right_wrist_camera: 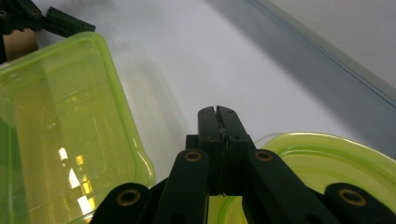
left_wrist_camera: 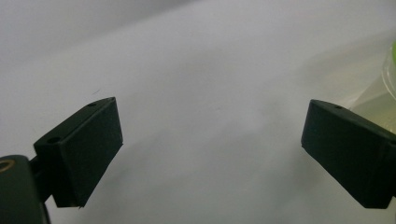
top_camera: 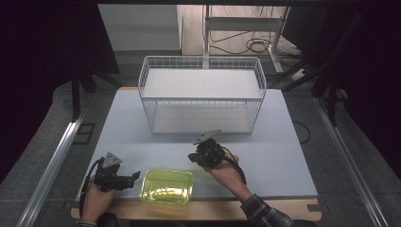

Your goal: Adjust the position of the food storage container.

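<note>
Container point(top_camera: 167, 186): translucent yellow-green plastic tub, rectangular with rounded corners and a raised rim; stands open side up at the near edge of the table, between the two hands; bright glints on its floor in the right gripper view point(right_wrist_camera: 60, 135).
Left gripper point(top_camera: 128, 178): at the table's near left corner, held in the person's left hand, pointing right toward the container; tips just beside the tub's left rim, touching or not cannot be told.
Left gripper jaws: wide apart, with bare table between them in the left gripper view; grip nothing.
Lid point(right_wrist_camera: 327, 161): second yellow-green translucent piece with a rounded rim, seen in the right gripper view just beside and under the right gripper point(right_wrist_camera: 218, 114).
Right gripper jaws: pressed together, no gap at the tips; whether they pinch the lid's edge cannot be told.
Right gripper, high view point(top_camera: 195, 158): just beyond the container's far right corner, pointing left.
Table point(top_camera: 274, 161): pale grey top, wooden front edge.
Wire basket point(top_camera: 202, 94): white, two-tiered, at the table's far middle, well apart from the container.
</note>
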A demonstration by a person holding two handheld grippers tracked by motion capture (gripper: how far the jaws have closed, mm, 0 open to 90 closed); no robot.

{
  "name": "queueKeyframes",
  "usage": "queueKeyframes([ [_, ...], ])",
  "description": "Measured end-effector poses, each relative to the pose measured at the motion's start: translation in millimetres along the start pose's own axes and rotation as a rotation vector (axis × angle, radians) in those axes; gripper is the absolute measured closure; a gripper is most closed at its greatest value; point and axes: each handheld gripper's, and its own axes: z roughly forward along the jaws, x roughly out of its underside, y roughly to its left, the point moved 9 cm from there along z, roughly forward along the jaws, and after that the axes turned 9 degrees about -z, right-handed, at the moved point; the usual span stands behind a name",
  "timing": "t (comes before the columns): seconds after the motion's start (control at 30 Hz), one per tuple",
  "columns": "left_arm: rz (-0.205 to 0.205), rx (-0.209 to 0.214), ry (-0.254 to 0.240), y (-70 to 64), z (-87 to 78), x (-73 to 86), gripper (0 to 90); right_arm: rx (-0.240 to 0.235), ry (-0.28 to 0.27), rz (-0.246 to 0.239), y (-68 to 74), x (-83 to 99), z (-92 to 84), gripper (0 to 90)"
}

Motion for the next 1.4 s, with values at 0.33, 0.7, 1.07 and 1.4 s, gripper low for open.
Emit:
queueKeyframes([
  [0.33, 0.003, 0.001, 0.003, -0.9, 0.6, 0.3, 5.3, 0.03, 0.02, 0.01, -9.8, 9.1, -3.4, 89.1],
  [0.7, 0.008, 0.003, 0.014, -2.0, 1.9, 1.3, 5.3, 0.068, 0.012, 0.077, -27.4, 33.8, -24.7, 89.0],
  [1.07, 0.008, 0.007, 0.025, -2.9, 2.9, 2.5, 5.5, 0.122, 0.005, 0.133, -47.0, 56.0, -46.8, 88.8],
  [1.4, 0.004, 0.016, 0.035, -4.2, 3.6, 3.3, 6.0, 0.18, -0.001, 0.193, -67.3, 78.5, -69.5, 88.1],
])
